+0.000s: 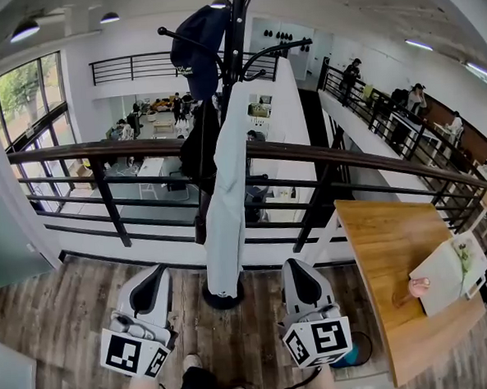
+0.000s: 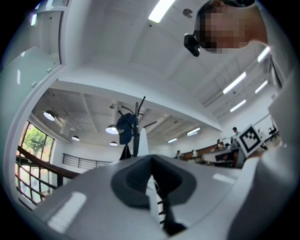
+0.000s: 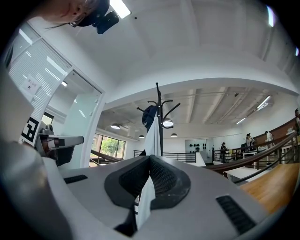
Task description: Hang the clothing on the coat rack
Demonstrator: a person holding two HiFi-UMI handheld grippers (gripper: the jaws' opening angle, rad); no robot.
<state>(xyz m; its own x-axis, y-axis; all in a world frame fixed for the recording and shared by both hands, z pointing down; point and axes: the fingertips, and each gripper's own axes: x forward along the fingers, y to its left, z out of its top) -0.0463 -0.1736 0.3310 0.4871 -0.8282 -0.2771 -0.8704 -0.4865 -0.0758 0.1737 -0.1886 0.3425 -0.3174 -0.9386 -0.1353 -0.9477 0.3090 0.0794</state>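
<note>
A pale long garment (image 1: 226, 207) hangs full length down the black coat rack (image 1: 236, 75), straight ahead of 2 hand-held grippers that hover low over the wooden floor (image 1: 62, 316). The left hand-held gripper (image 1: 156, 271) and the right hand-held gripper (image 1: 294, 265) point forward side by side, well apart. The rack's round base (image 1: 223, 296) stands between them and just ahead of their tips.

Both sets of jaws are pressed together with nothing caught in them. In each gripper view the dark pads meet at the tip, and only a narrow slot below them gives a glimpse of the pale garment beyond. Neither hand-held gripper touches the clothing or the rack.

Higher on the rack, above and ahead of both hand-held grippers, a dark blue item (image 1: 195, 44) sits on an upper hook. A black garment (image 1: 198, 147) hangs beside the pale one, on the side of the left hand-held gripper. Beyond the rack, a dark-railed balustrade (image 1: 101, 150) runs across the view, with an open office hall below it.

To the right of the right hand-held gripper stands a wooden desk (image 1: 386, 246). It carries a white board (image 1: 444, 274) near its far corner, and a small pink object (image 1: 419, 286) rests at the board's near edge.
</note>
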